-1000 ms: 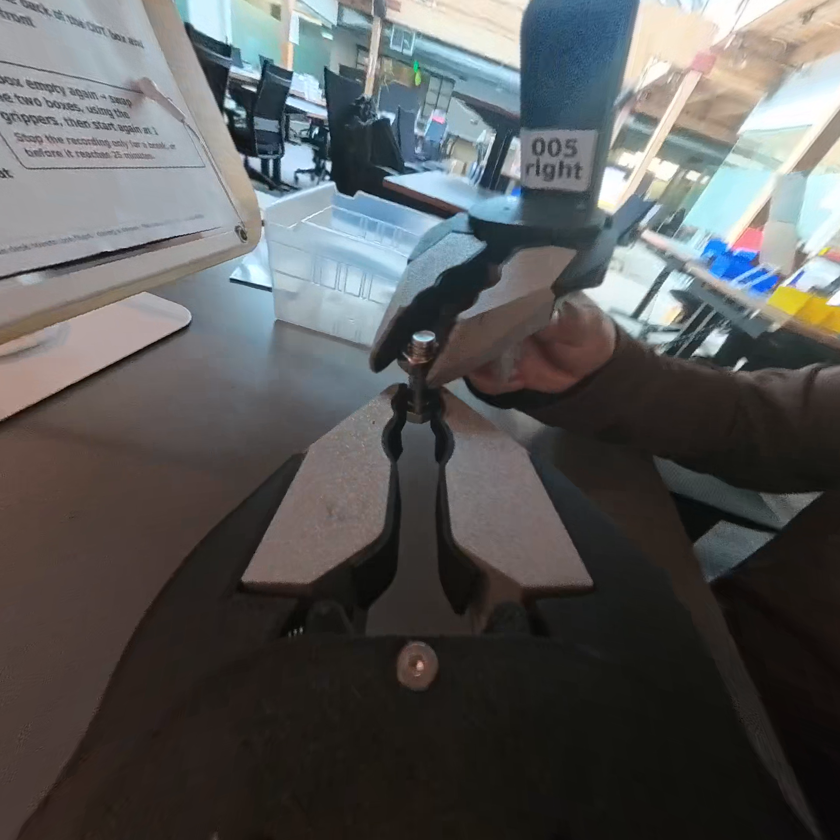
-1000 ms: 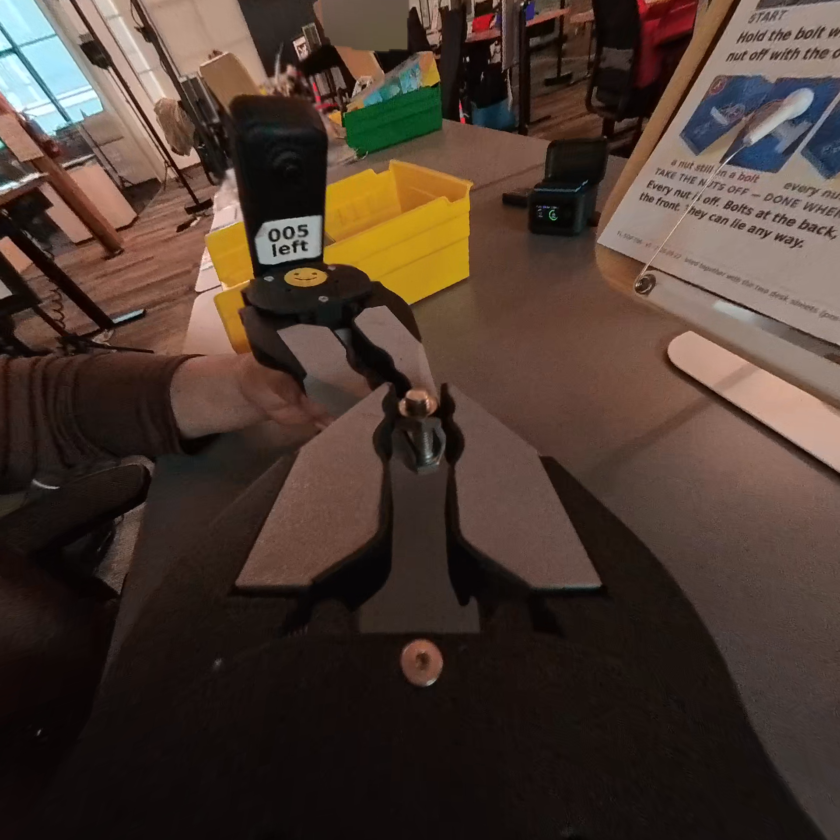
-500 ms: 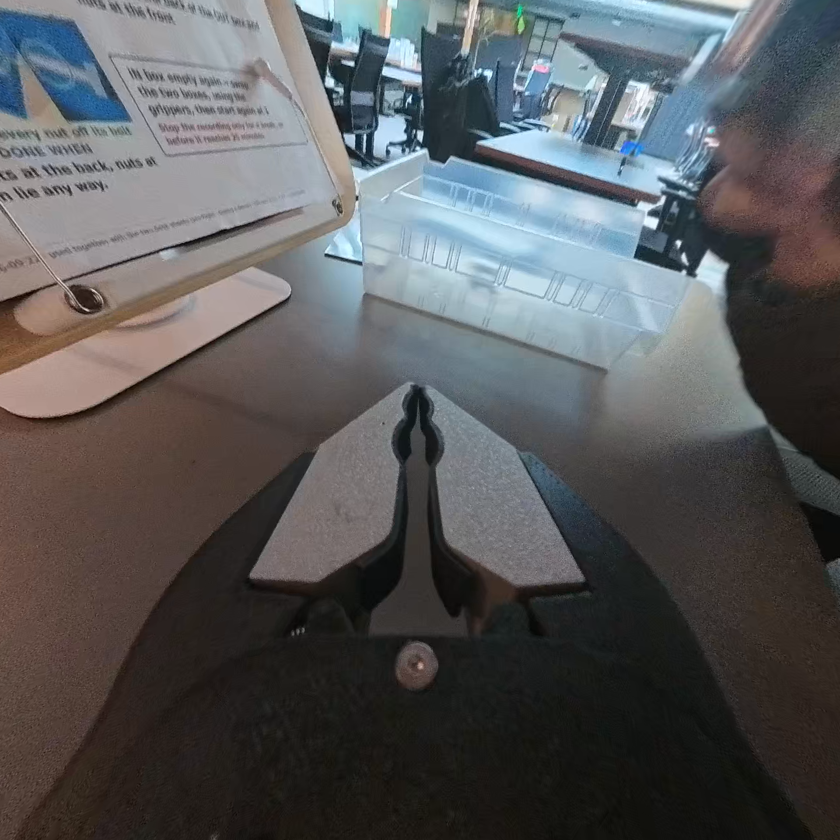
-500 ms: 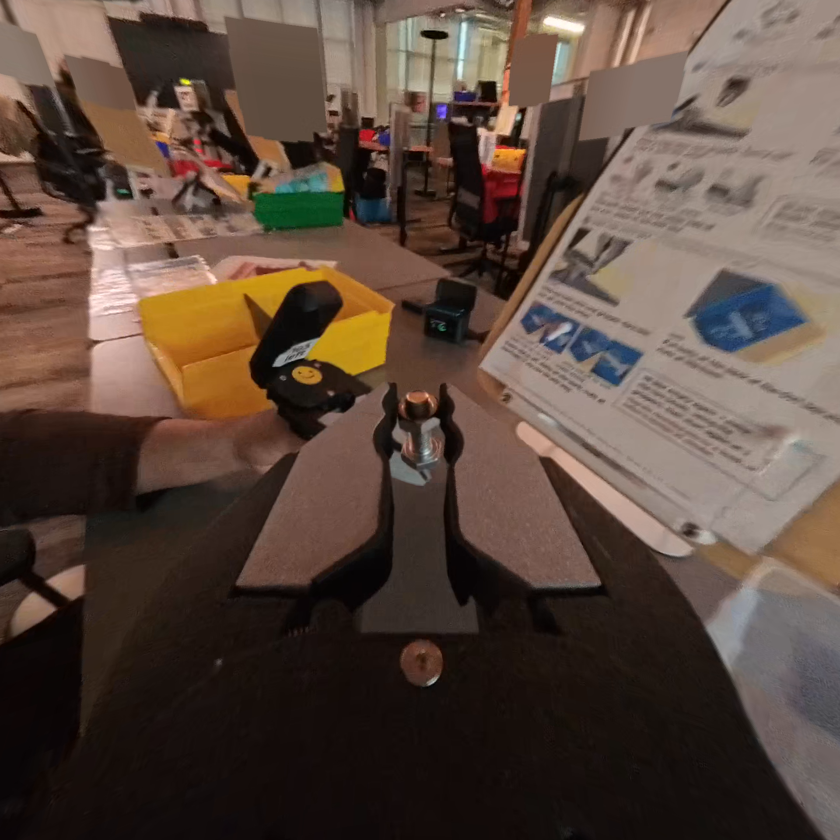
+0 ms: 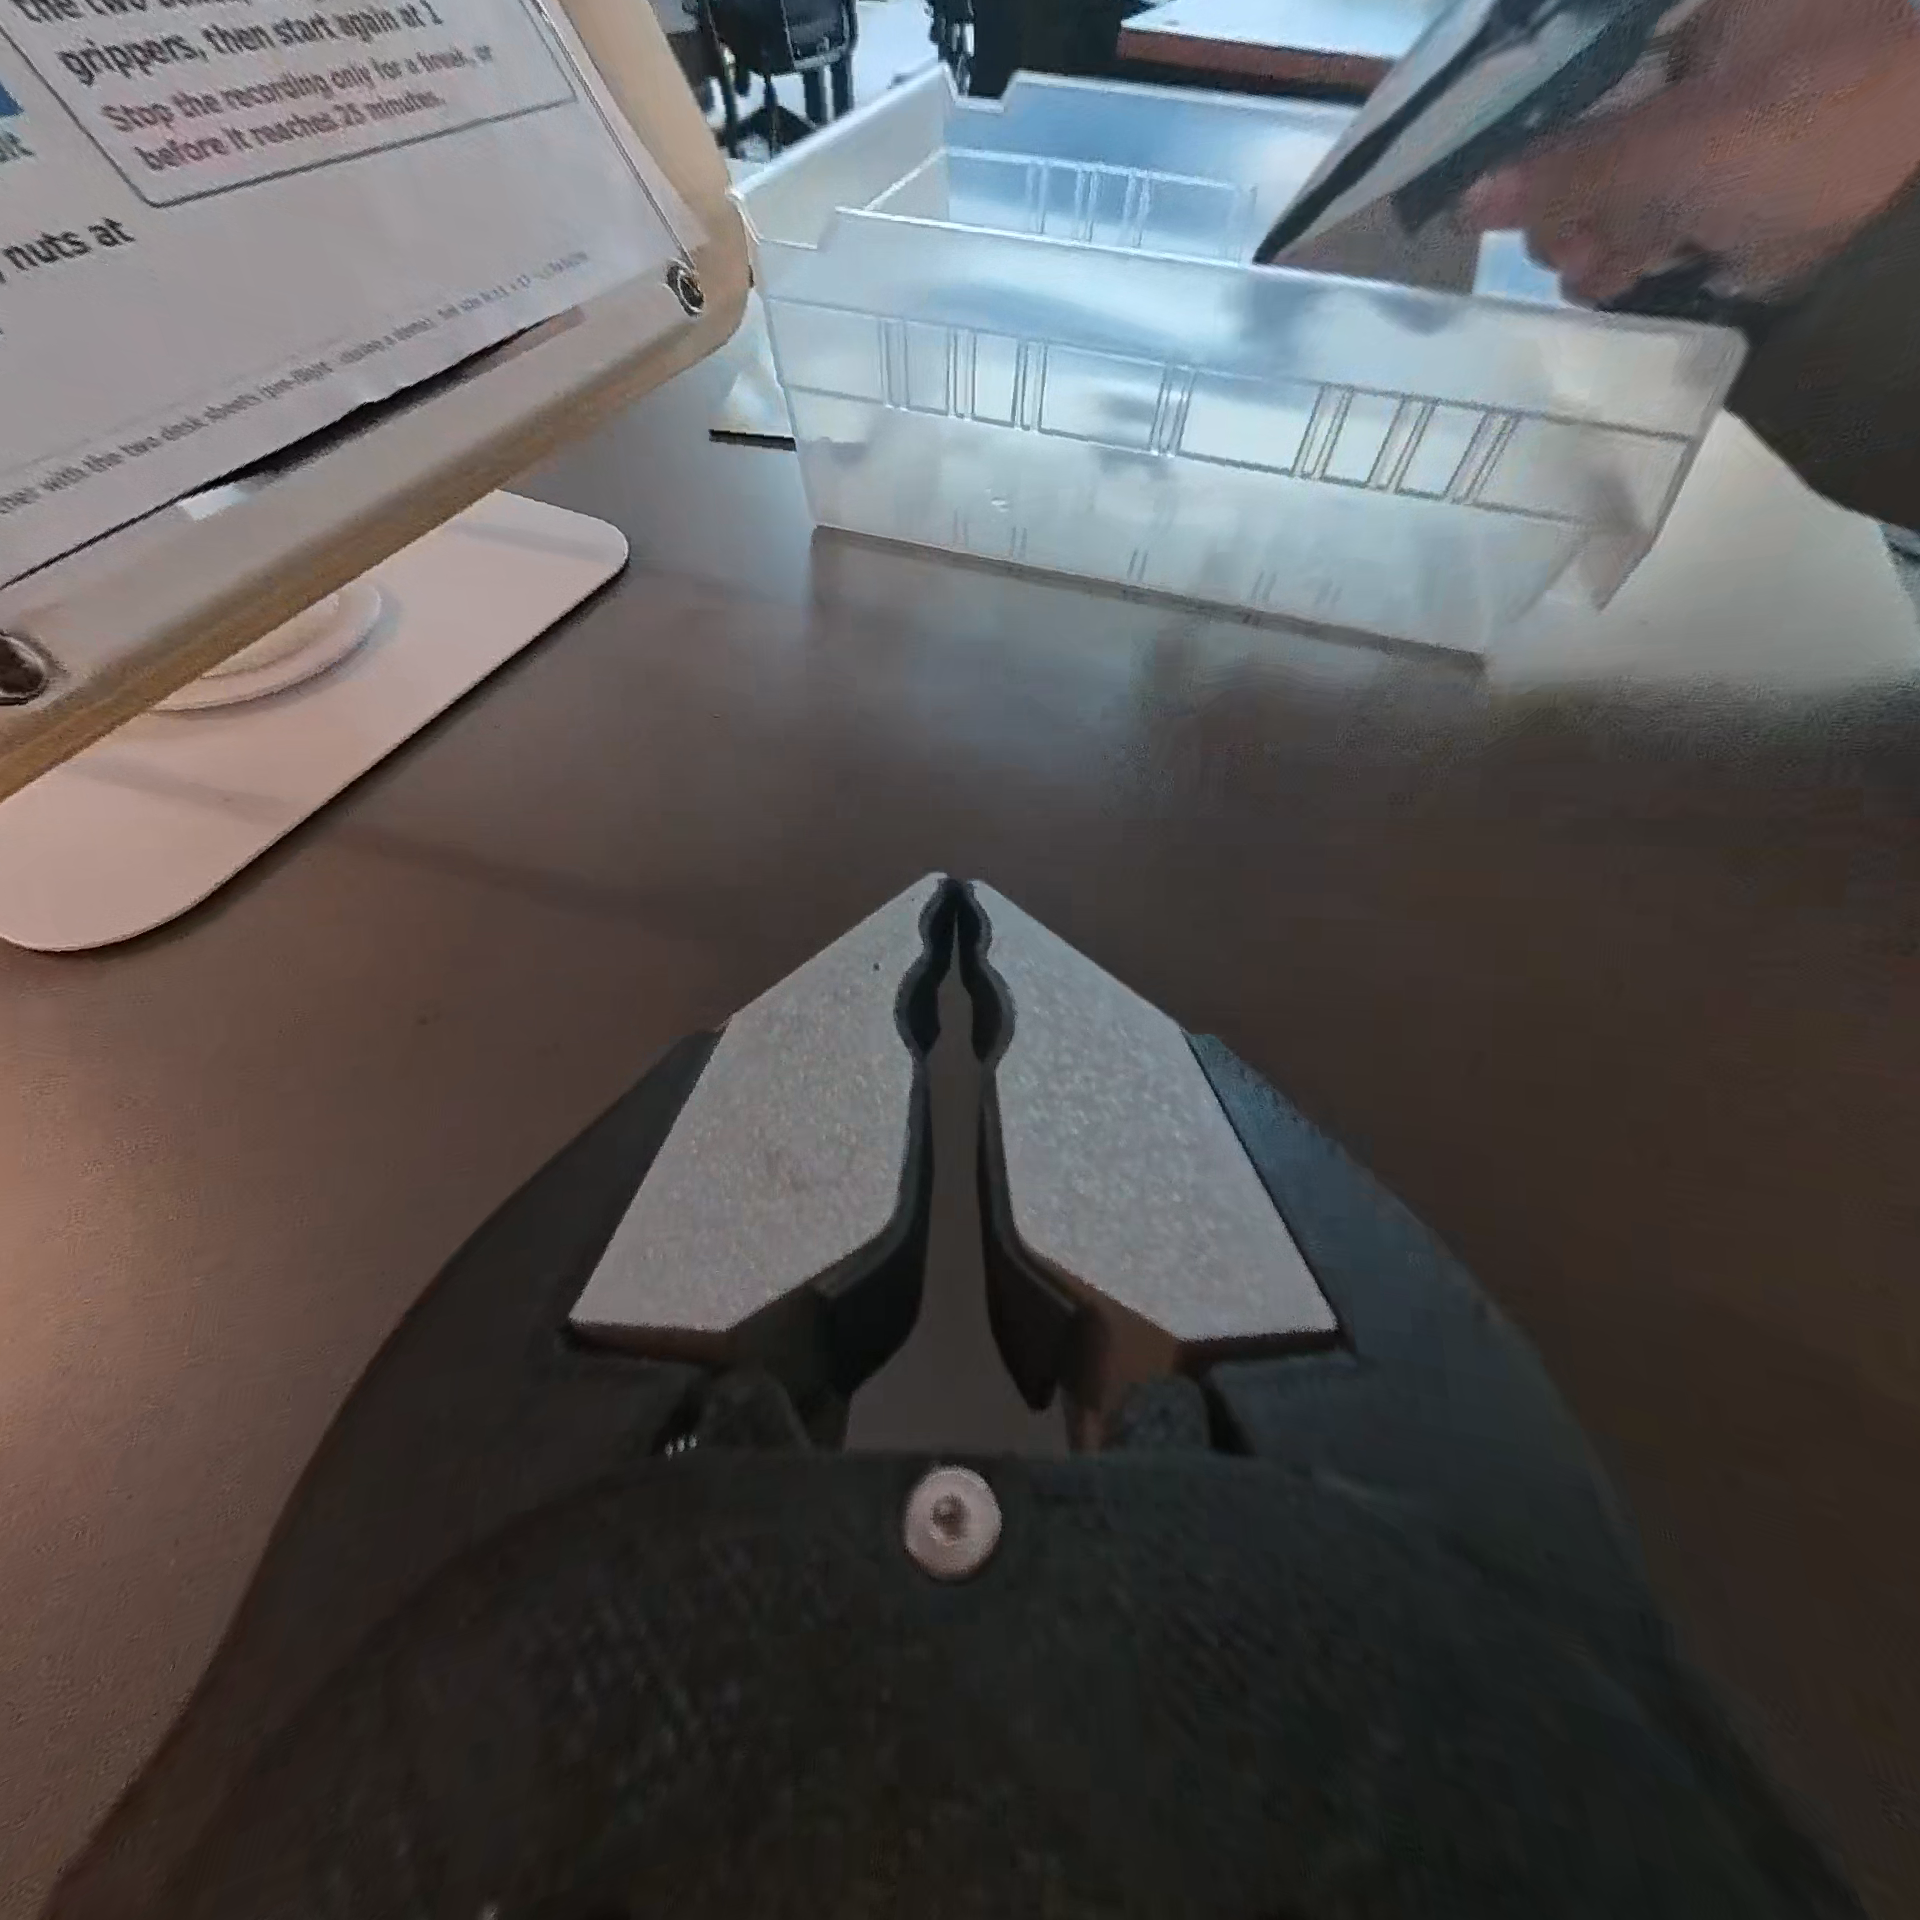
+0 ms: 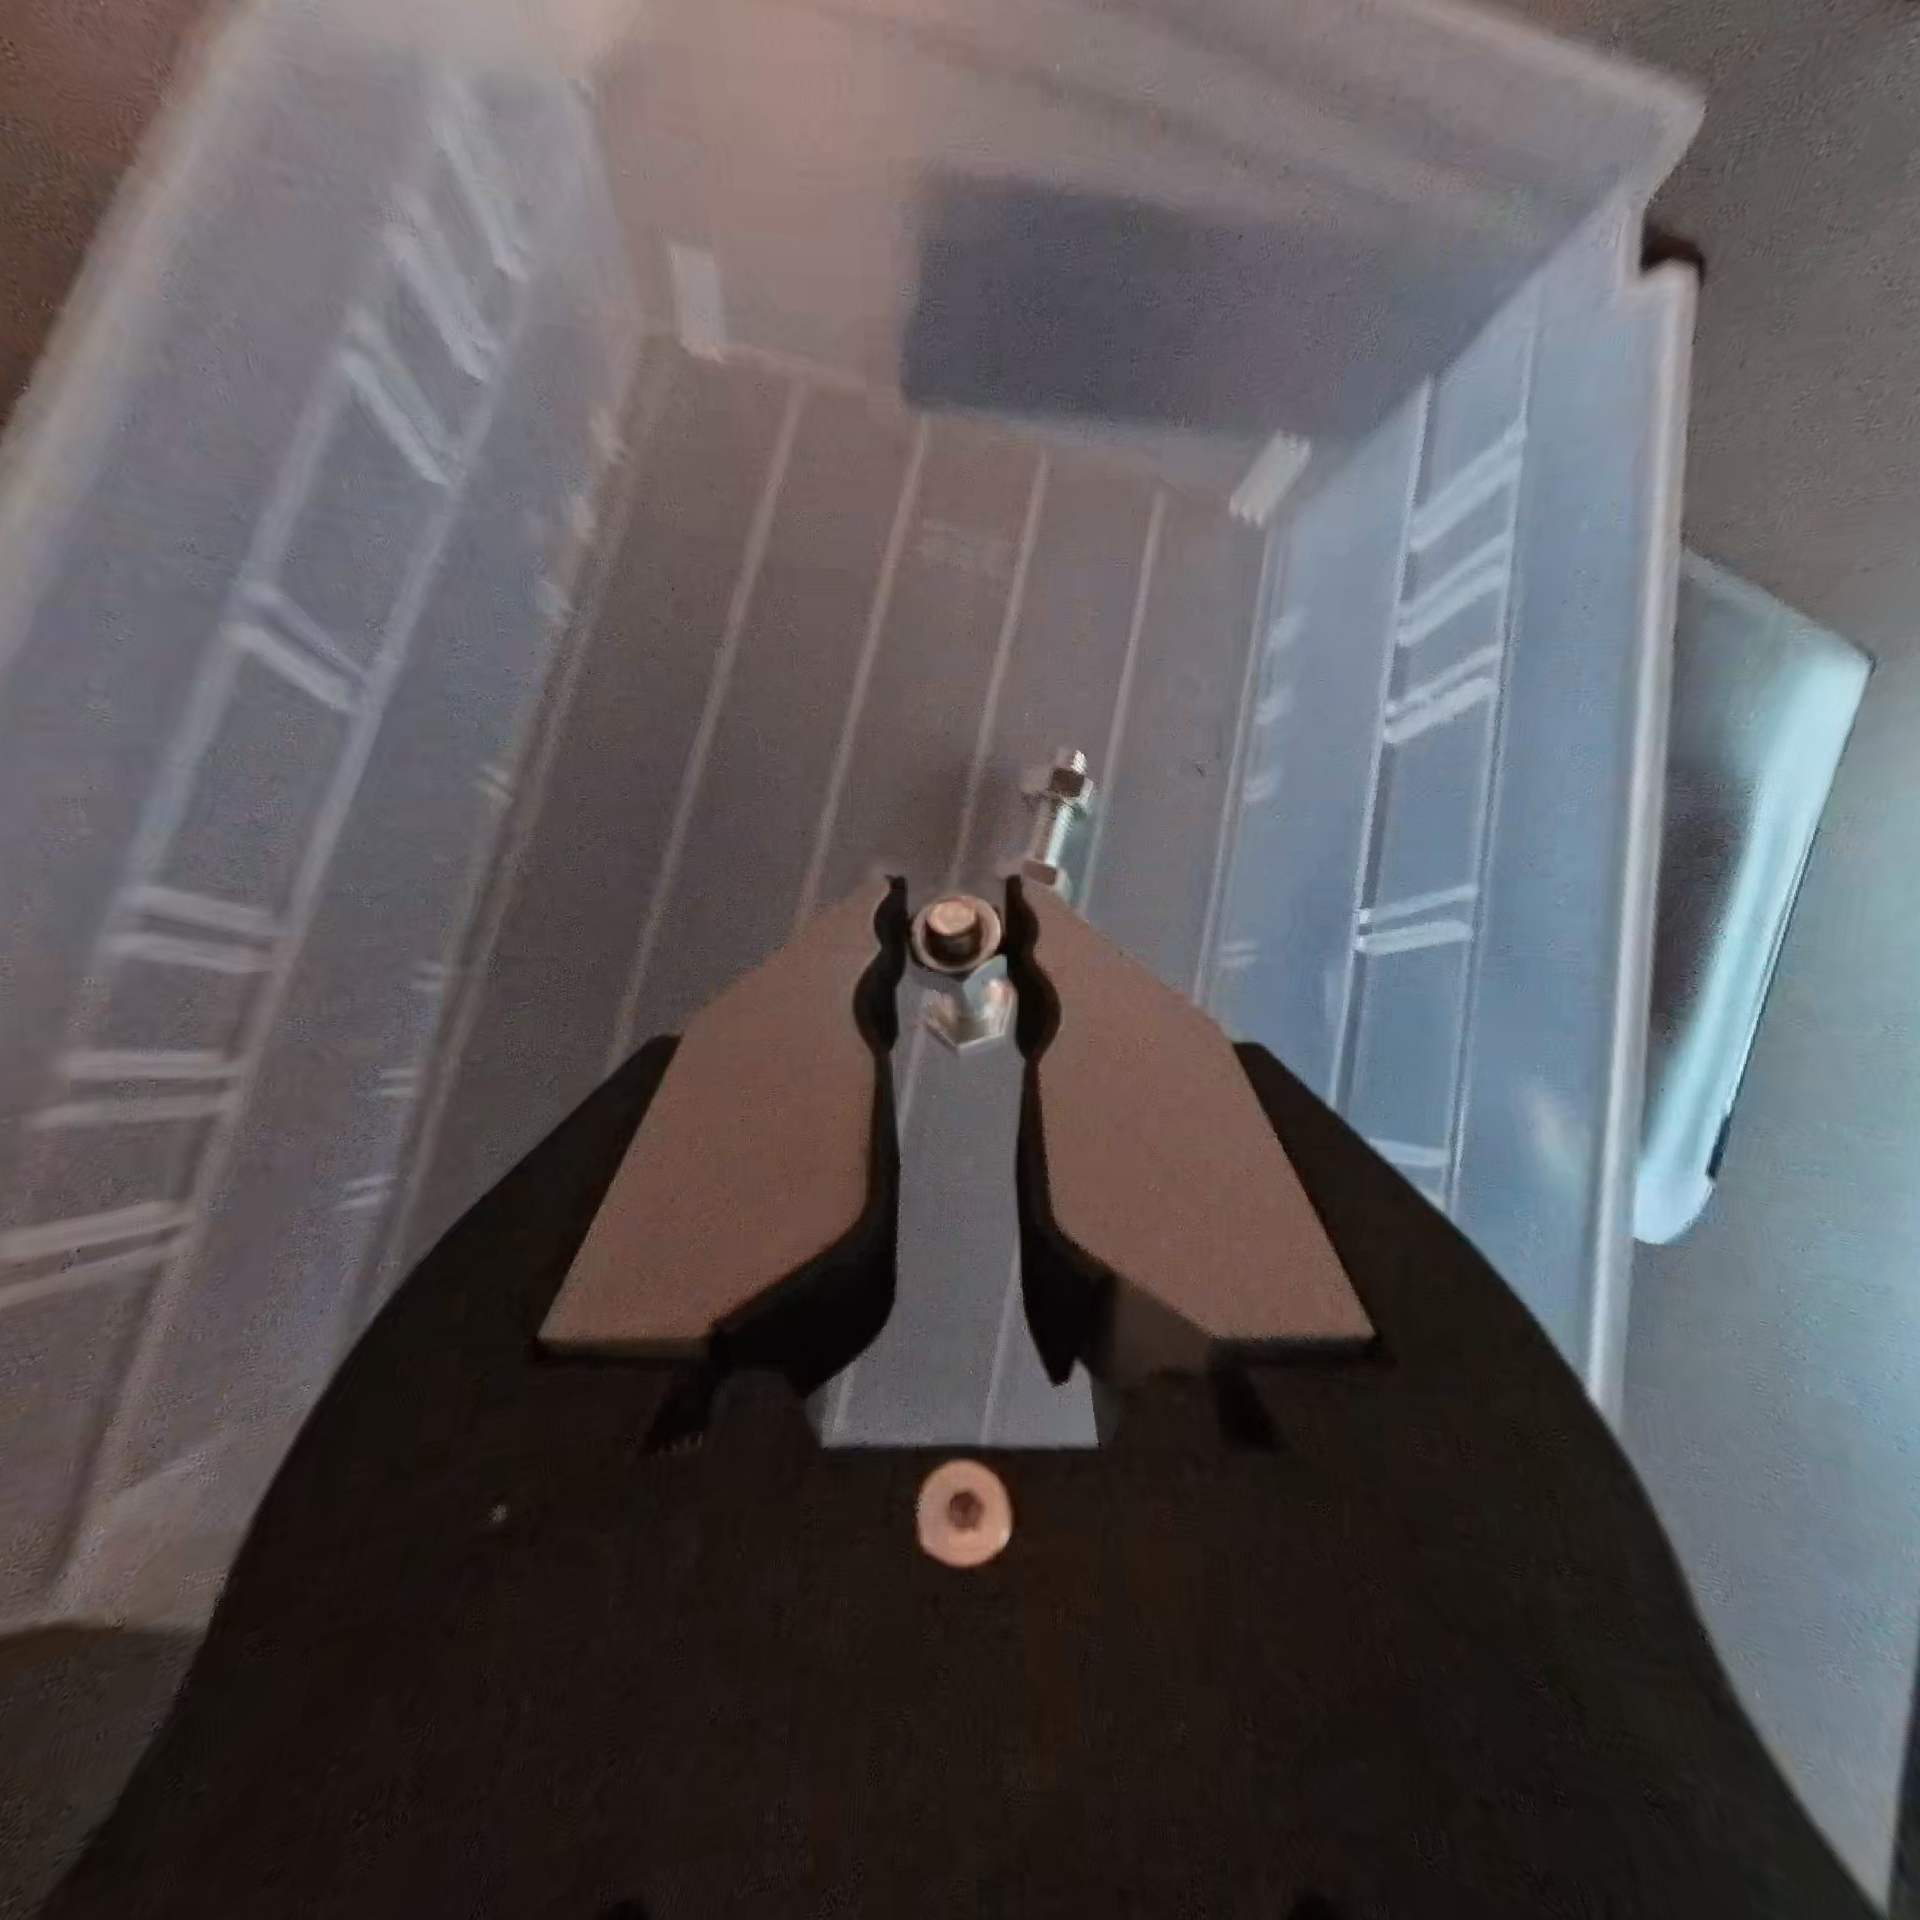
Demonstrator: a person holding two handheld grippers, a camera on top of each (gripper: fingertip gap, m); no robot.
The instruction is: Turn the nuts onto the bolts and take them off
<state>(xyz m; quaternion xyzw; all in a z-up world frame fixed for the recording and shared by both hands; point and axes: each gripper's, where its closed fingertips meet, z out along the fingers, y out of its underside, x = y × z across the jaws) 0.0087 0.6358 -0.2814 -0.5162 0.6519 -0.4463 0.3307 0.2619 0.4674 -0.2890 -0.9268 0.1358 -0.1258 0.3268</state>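
My right gripper (image 6: 951, 899) points down into a clear plastic bin (image 6: 1475, 831) and is shut on a silver bolt with a nut on it (image 6: 958, 940), held above the bin floor. A second bolt with a nut (image 6: 1060, 810) lies on the bin floor just beyond the tips. My left gripper (image 5: 951, 888) is shut and empty, low over the dark table (image 5: 1351, 831), short of the same bin (image 5: 1195, 436). The right gripper's fingers (image 5: 1403, 145) show blurred above the bin's right end.
A white instruction sign on a stand (image 5: 260, 260) rises at the left, its base (image 5: 312, 707) on the table. A person's hand and dark sleeve (image 5: 1766, 260) are at the upper right. A white flat object (image 6: 1756, 883) lies outside the bin's right wall. The left gripper's tips are roughly 30 centimeters from the right gripper's. My left tips are about 55 centimeters from the white flat object (image 6: 1756, 883), my right tips only 25 centimeters.
The left gripper let go of the bolt and closed empty, then moved nearer the bin. The right gripper carried the bolt with its nut away and now points down into the clear bin.
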